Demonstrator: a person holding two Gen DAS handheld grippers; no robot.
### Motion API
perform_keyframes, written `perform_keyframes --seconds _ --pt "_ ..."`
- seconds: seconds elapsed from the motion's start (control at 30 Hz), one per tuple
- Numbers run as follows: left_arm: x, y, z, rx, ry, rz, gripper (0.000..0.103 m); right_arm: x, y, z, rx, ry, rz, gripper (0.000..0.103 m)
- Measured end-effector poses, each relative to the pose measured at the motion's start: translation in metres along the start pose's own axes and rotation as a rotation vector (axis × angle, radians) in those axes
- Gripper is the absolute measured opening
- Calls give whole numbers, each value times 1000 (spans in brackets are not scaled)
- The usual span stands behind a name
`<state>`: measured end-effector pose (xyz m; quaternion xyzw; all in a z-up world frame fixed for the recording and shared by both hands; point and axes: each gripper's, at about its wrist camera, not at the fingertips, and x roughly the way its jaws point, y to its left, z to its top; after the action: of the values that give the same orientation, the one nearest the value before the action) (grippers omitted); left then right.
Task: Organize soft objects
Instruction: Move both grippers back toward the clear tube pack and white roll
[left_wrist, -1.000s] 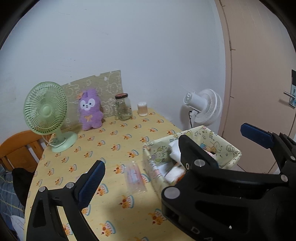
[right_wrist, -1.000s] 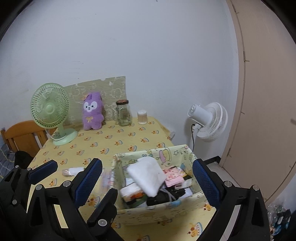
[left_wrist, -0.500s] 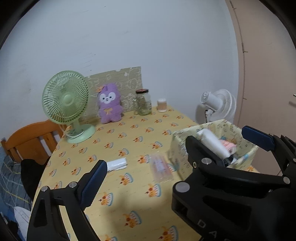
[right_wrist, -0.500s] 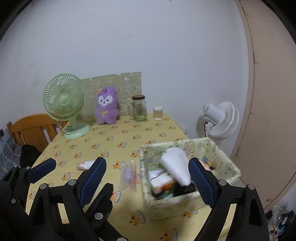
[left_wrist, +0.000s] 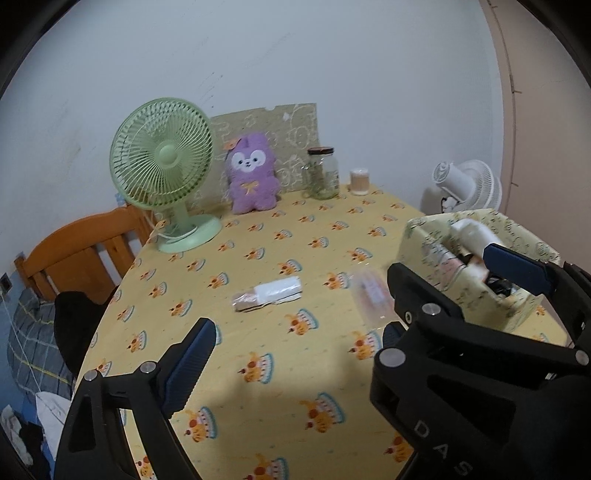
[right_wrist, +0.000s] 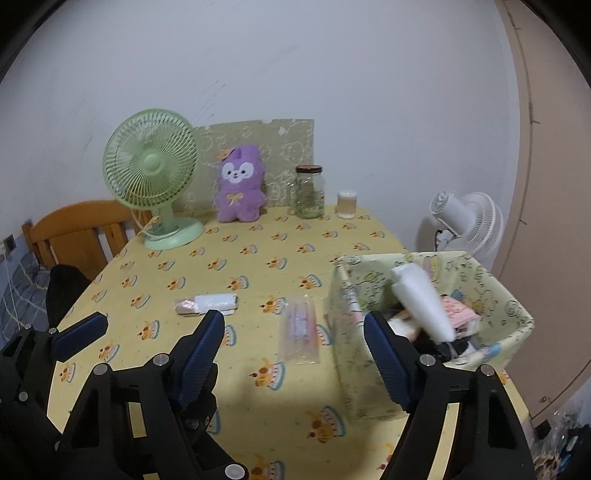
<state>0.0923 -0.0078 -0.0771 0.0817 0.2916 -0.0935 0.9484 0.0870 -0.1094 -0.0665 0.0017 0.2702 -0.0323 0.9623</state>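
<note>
Left wrist view: left gripper (left_wrist: 347, 325) fingers apart over the tabletop (left_wrist: 258, 406), nothing between; the right gripper's black frame hides part of the fabric basket (left_wrist: 517, 236). Right wrist view: right gripper (right_wrist: 293, 354) fingers closing, empty, above a blurred clear packet (right_wrist: 299, 332); wrapped roll (right_wrist: 207, 304) lies nearby, partly hidden.

Clear flat packet (left_wrist: 371, 295): motion-blurred in the left wrist view, near end hidden behind the right gripper (right_wrist: 293, 350); contents unreadable. Fabric storage box (right_wrist: 491, 295): near wall smeared in the right wrist view; contents beneath the white roll (right_wrist: 421, 301) indistinct. Wooden chair (left_wrist: 79, 251): mostly hidden behind the table (left_wrist: 266, 406). Jar (right_wrist: 309, 192) contents too small to tell.
</note>
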Motion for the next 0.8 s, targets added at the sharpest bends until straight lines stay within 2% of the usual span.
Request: perform_keyframes --seconds 0.17,0.5,0.7,0.8 --pt "15 14 -5 -13 26 6 93 14 15 -1 -29 20 11 75" --pt "59 36 -16 -18 103 30 93 67 36 -10 -30 120 11 75" --pt "86 38 -17 24 150 29 93 91 38 -16 -12 164 -51 75" --pt "99 36 -15 40 174 7 93 102 36 -17 0 179 -82 75"
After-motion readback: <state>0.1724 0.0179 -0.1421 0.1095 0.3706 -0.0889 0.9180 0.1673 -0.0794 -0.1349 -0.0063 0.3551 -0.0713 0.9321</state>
